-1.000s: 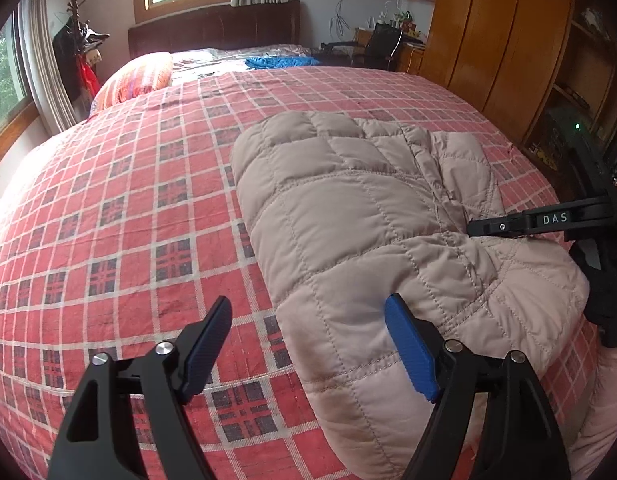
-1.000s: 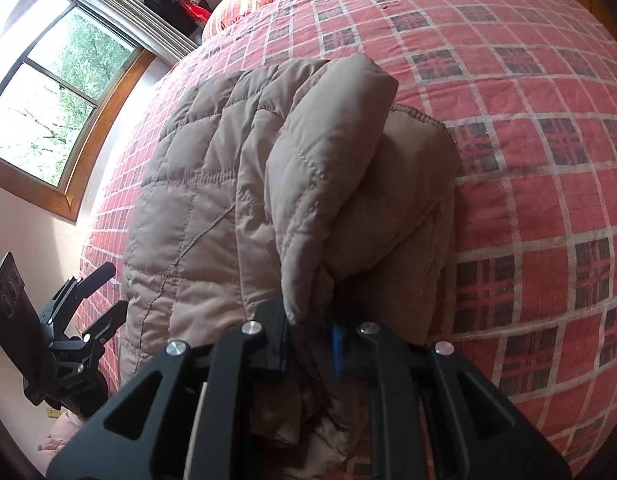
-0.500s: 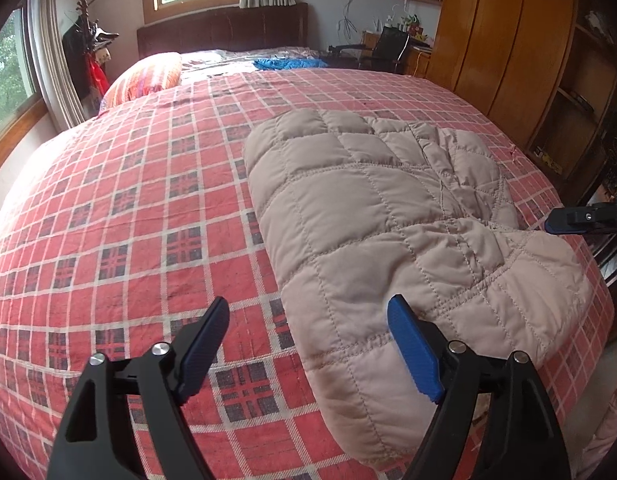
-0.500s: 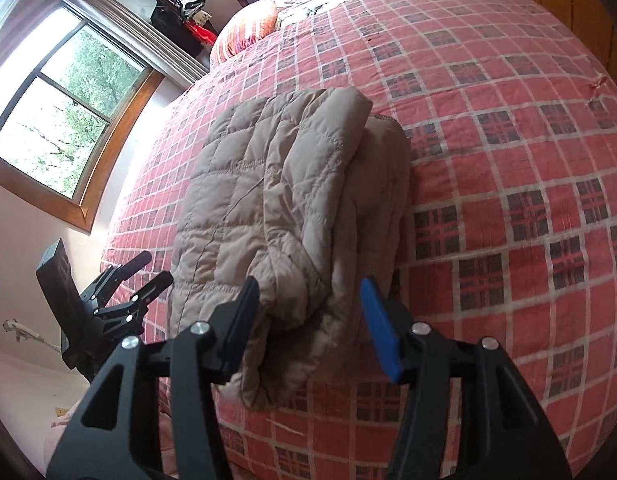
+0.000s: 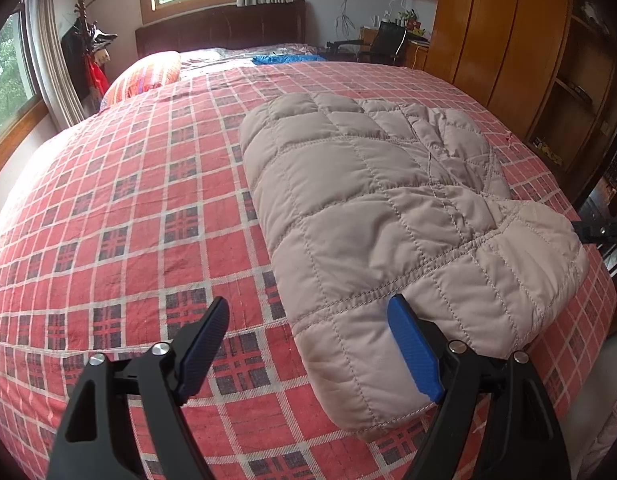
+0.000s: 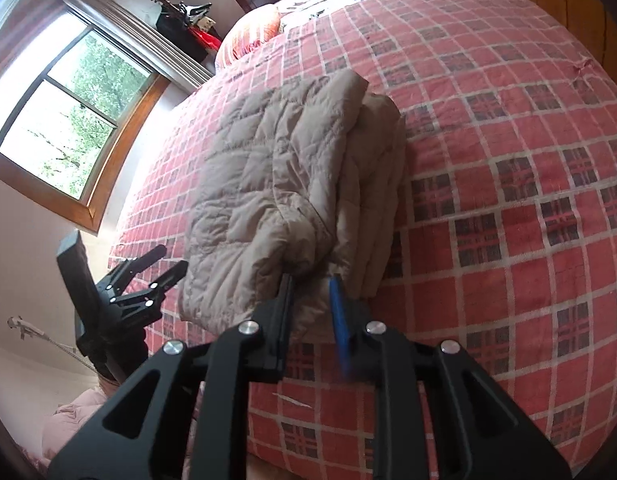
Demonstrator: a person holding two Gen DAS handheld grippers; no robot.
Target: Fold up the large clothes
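A beige quilted jacket (image 5: pixel 388 216) lies folded on the red plaid bed (image 5: pixel 128 220), near its foot edge. My left gripper (image 5: pixel 308 304) hovers open over the jacket's near corner, its blue pad above the fabric and its black finger above the bedspread. In the right wrist view the jacket (image 6: pixel 276 168) shows stacked layers along its right side. My right gripper (image 6: pixel 311 280) has its jaws drawn to a narrow gap, slightly blurred, just before the jacket's edge. Seen from the left wrist, the right gripper (image 5: pixel 600 232) ends at the jacket's rim. The left gripper (image 6: pixel 173 257) stands open at the left.
An orange pillow (image 5: pixel 148 76) and a blue garment (image 5: pixel 284 58) lie by the dark headboard. A wooden wardrobe (image 5: pixel 500 32) runs along the right, and a coat stand (image 5: pixel 88 40) stands by the window. Bare bedspread stretches left of the jacket.
The right gripper let go of the jacket's edge, opened, backed off, and has now narrowed its jaws. The left gripper stayed open and rose slightly. The jacket has settled flat.
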